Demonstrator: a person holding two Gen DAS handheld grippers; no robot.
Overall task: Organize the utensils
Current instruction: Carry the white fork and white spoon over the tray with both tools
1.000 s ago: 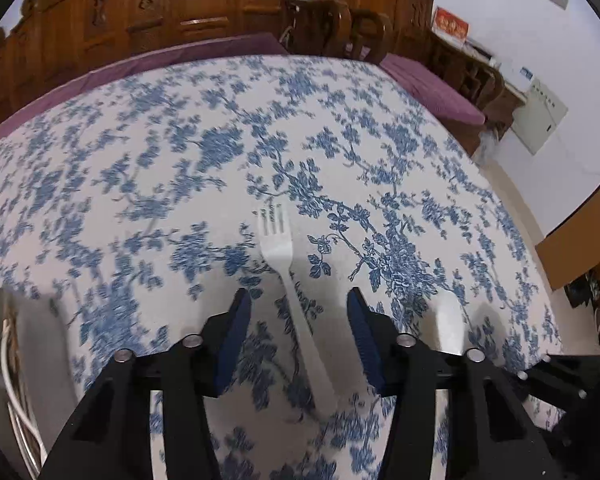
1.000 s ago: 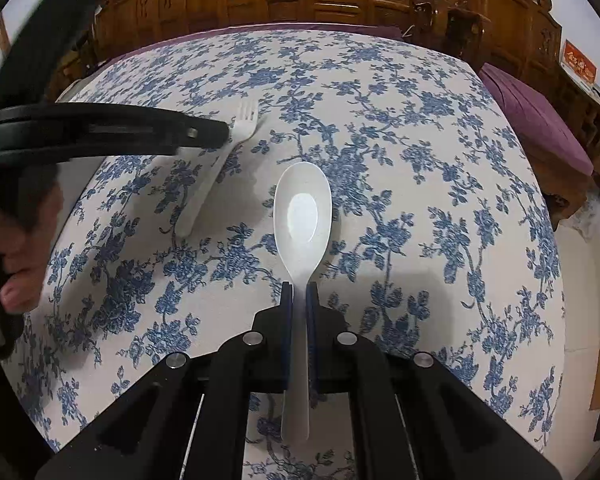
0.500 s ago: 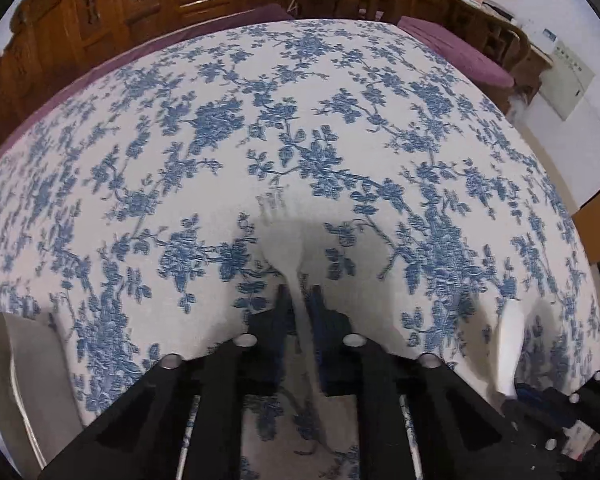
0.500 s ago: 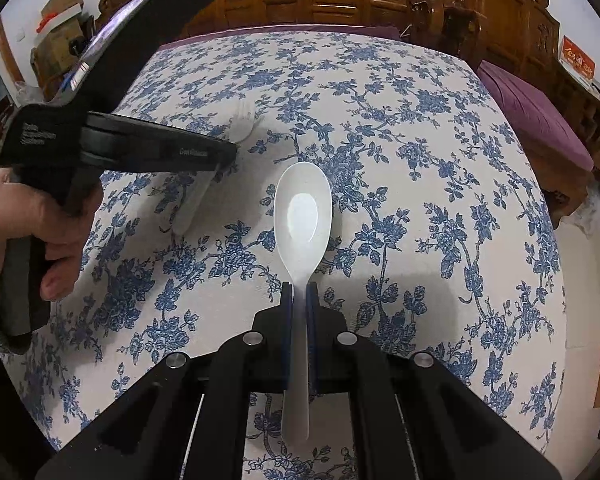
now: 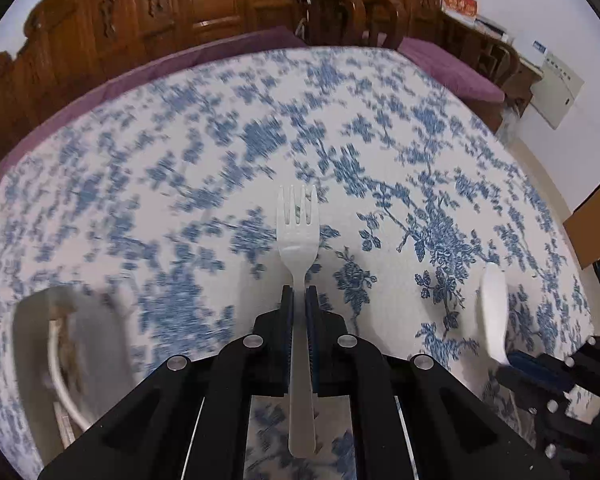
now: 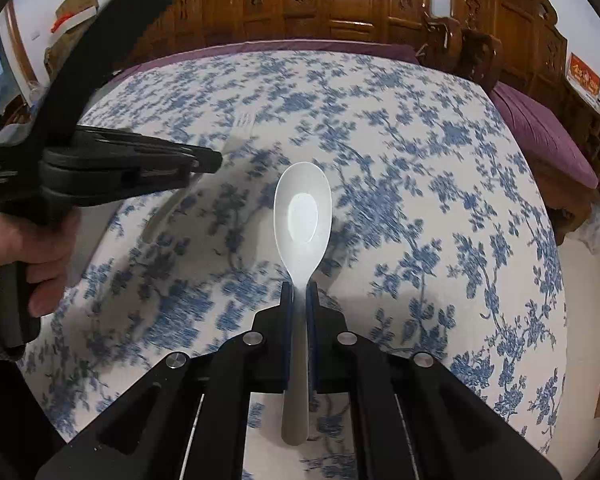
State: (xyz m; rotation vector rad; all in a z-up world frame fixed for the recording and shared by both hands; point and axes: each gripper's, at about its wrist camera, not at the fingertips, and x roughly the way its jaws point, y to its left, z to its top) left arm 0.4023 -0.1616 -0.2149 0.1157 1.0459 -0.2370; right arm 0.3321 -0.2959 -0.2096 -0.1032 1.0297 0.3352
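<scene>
My left gripper (image 5: 299, 292) is shut on the handle of a white plastic fork (image 5: 297, 232), held above the blue-flowered tablecloth with the tines pointing away. My right gripper (image 6: 299, 290) is shut on the handle of a white plastic spoon (image 6: 302, 216), bowl facing up, above the cloth. The spoon also shows at the right of the left wrist view (image 5: 493, 308). The left gripper appears at the left of the right wrist view (image 6: 204, 160), with the blurred fork (image 6: 242, 124) sticking out past it.
A white tray (image 5: 32, 360) holding white utensils lies on the table at the lower left of the left wrist view. Carved wooden chairs (image 6: 340, 4) with purple cushions ring the far side. The table edge falls away at the right.
My left gripper closed on the fork and lifted it off the cloth. My right gripper kept its hold on the spoon and rose slightly.
</scene>
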